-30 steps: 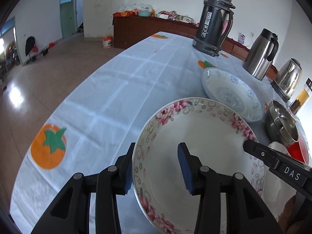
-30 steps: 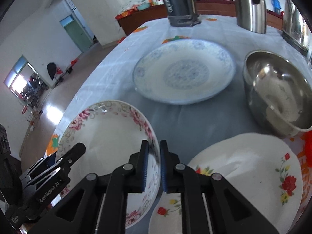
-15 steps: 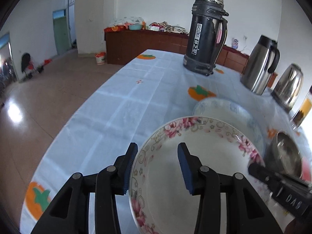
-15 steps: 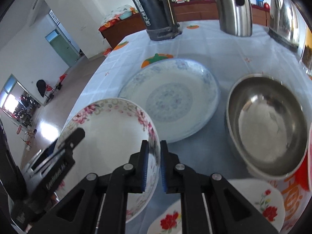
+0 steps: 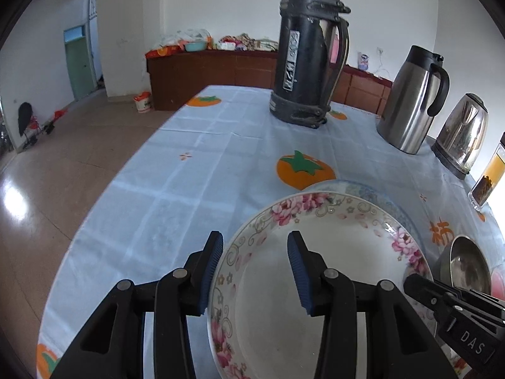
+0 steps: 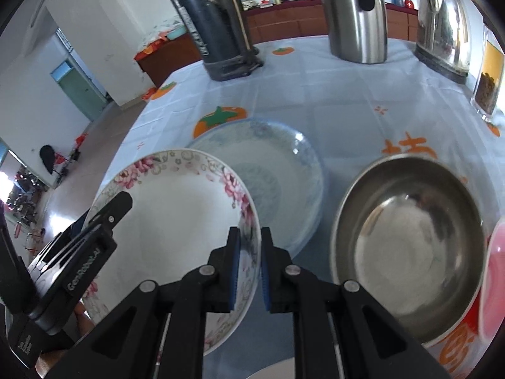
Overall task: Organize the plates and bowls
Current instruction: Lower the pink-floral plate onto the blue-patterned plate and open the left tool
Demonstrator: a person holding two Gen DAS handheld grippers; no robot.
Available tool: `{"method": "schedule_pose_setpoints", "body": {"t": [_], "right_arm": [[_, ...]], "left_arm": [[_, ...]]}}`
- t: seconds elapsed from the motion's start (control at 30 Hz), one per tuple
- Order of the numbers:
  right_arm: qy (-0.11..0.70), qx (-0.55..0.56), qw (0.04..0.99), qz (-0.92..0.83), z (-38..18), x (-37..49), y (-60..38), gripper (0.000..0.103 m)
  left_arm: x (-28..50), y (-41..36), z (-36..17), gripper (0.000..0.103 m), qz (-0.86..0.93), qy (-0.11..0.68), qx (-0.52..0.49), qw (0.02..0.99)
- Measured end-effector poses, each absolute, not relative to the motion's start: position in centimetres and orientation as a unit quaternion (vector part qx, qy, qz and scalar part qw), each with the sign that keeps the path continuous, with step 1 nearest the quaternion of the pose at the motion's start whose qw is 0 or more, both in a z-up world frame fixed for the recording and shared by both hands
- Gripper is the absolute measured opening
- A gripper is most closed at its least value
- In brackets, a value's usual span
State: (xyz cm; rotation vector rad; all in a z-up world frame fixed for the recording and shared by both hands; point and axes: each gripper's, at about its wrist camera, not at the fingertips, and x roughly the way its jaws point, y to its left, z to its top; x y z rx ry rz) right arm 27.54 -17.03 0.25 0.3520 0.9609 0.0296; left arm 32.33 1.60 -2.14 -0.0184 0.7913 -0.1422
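A white deep plate with a pink floral rim (image 5: 331,268) (image 6: 176,208) hangs off the table between both grippers. My left gripper (image 5: 252,237) straddles its left rim, one pad outside and one inside, shut on it. My right gripper (image 6: 251,232) pinches the right rim, shut on it. The plate's far edge overlaps a blue-patterned plate (image 6: 284,170) (image 5: 372,194) that lies on the cloth. A steel bowl (image 6: 410,237) (image 5: 467,262) stands to the right of that plate.
At the back of the table (image 5: 195,170) stand a black thermos (image 5: 306,50), a steel jug (image 5: 410,101), a kettle (image 5: 460,135) and a glass jar (image 5: 487,173). A pink-red dish (image 6: 495,268) touches the right edge of view. The table's left edge drops to the floor.
Both grippers carried the floral plate forward and a little up, so it now overlaps the blue plate. The rose-printed white plate slid almost out of the right wrist view.
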Motion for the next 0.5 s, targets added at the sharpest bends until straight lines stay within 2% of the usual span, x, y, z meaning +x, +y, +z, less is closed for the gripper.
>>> {"method": "schedule_pose_setpoints", "body": {"t": [0.5], "right_arm": [[0.494,0.114,0.861,-0.051,0.1,32.0,-18.6,0.014]], "left_arm": [[36.9,-2.3,-3.6,0.045,-0.071,0.419,0.032,0.904]]}}
